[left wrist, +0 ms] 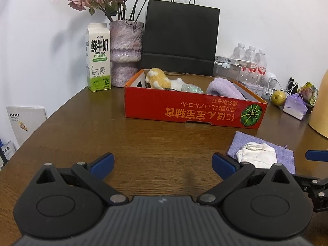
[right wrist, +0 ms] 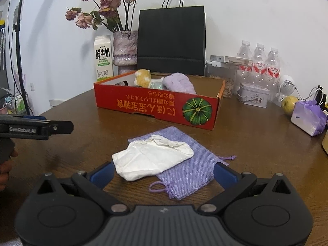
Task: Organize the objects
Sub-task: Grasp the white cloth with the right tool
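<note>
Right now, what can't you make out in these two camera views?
- Contents of the black paper bag: opaque in both views.
- Floor of the red box: its front wall hides it in the left view.
- The object between the plush toy and the purple cloth: mostly covered.
- Purple pouch: white tissue covers its middle.
- Yellow object: cut by the left view's edge.

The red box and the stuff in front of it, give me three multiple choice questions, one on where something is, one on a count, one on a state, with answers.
1. The white crumpled paper lies:
A. in the red box
B. on the purple pouch
C. under the milk carton

2. Water bottles by the wall:
A. one
B. three
C. five

3. The right gripper is:
A. open and empty
B. shut on the pouch
C. shut on the paper

Answers: B, the paper rests on the pouch on the table; B, three caps stand side by side; A, its blue fingers stand wide apart, holding nothing.
</note>
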Demonstrator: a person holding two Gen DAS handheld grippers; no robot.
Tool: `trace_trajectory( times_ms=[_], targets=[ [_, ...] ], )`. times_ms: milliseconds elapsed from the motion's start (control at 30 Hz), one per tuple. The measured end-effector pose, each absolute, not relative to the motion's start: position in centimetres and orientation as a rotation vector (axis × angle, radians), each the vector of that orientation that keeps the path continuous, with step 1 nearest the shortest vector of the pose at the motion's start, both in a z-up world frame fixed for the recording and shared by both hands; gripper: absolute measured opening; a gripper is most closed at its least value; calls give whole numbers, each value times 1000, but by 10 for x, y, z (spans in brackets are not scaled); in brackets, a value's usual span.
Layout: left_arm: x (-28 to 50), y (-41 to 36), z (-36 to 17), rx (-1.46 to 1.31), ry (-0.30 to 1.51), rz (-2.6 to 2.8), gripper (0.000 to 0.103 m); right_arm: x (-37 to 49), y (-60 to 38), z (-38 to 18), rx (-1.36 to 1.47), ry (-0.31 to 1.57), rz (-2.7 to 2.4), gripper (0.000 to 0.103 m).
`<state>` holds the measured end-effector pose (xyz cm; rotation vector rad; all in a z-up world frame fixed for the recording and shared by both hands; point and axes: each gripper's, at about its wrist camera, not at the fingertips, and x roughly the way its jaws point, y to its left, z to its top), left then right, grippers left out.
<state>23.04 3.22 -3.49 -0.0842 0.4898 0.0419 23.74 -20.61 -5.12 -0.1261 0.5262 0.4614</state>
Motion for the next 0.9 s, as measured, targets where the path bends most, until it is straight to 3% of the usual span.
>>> trace_trajectory(
  times_ms=[500, 900],
  targets=[
    [228, 46, -30, -140, 493, 41, 103, 301, -160, -66, -126, 688, 489, 103],
    [229, 48, -31, -146, 506, 48, 103, 300, -156, -69, -140, 682, 477, 103]
  ],
)
